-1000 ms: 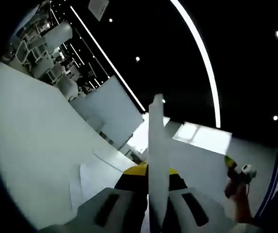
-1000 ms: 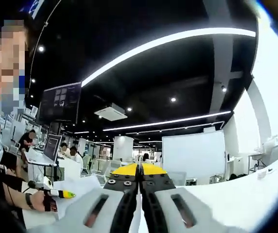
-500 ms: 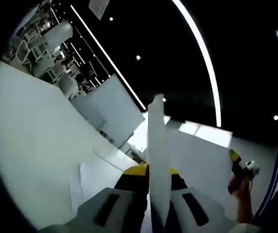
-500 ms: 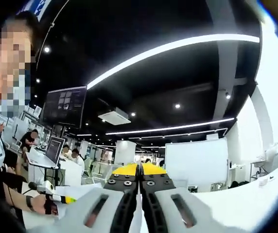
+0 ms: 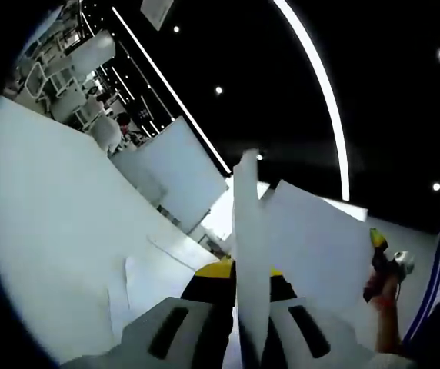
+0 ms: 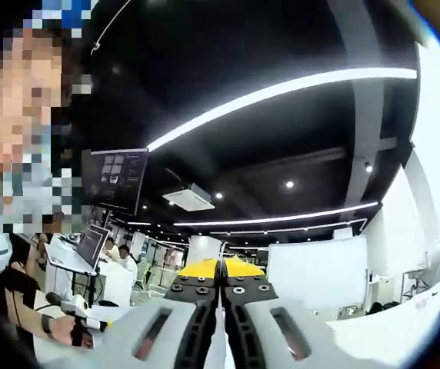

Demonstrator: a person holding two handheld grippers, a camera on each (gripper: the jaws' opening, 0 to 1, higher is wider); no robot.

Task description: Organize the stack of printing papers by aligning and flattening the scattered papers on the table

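jaws of left gripper (image 5: 239, 288) were clamped on papers (image 5: 249, 246), held edge-on and rising straight up between them; one sheet (image 5: 312, 246) fanned out right of the jaws; right gripper (image 6: 221, 270) jaws pressed together, a thin white edge low between them.

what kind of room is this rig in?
Most likely an open-plan office or lab. The right gripper view shows people at a desk with a laptop, a hanging display screen, a whiteboard and long ceiling light strips.
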